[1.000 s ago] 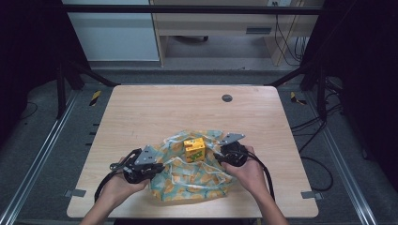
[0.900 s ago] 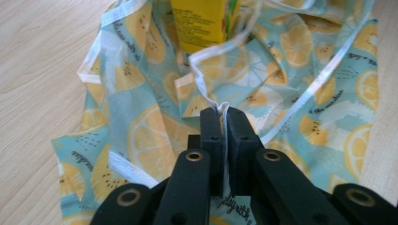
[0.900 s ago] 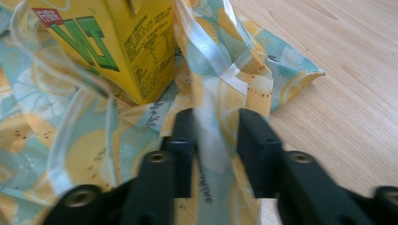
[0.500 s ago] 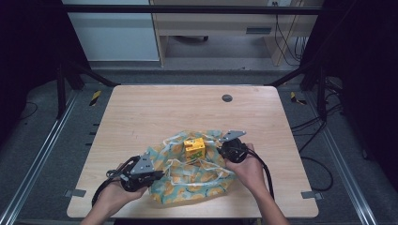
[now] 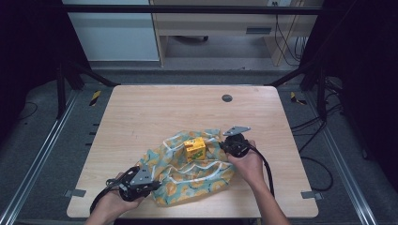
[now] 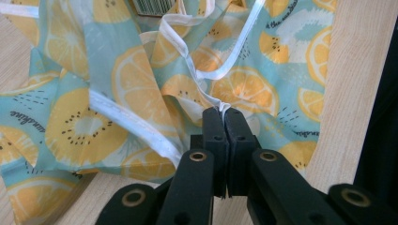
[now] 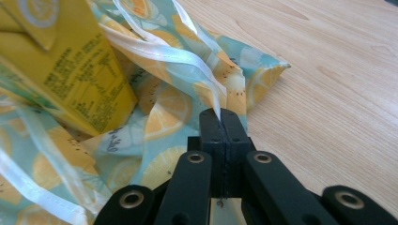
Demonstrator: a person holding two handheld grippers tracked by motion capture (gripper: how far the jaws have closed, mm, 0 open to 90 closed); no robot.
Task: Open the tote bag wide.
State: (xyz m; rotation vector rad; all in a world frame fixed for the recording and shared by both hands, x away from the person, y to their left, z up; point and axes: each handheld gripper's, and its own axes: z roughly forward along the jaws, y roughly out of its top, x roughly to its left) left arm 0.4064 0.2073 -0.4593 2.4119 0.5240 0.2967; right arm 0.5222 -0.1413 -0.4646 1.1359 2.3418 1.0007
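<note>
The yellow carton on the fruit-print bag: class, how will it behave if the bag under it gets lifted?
The yellow carton stands upright on soft, creased fruit-print bag, so it probably tips easily. Its flat sides suggest sliding, not rolling. It looks small, likely light.

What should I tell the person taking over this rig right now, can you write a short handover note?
Left claw: shut on the white edge tape of the lemon-print cloth, at its near left corner.
Right claw: shut on the same cloth's white edge, at its right side.
The cloth lies crumpled at the near middle of the table. The yellow carton stands upright on it, between the two claws.
Done: both edges gripped, carton on the cloth.
Left, likely: bring the cloth up around the carton; it is not wrapped yet. Keep both grips and avoid tipping the carton.
</note>
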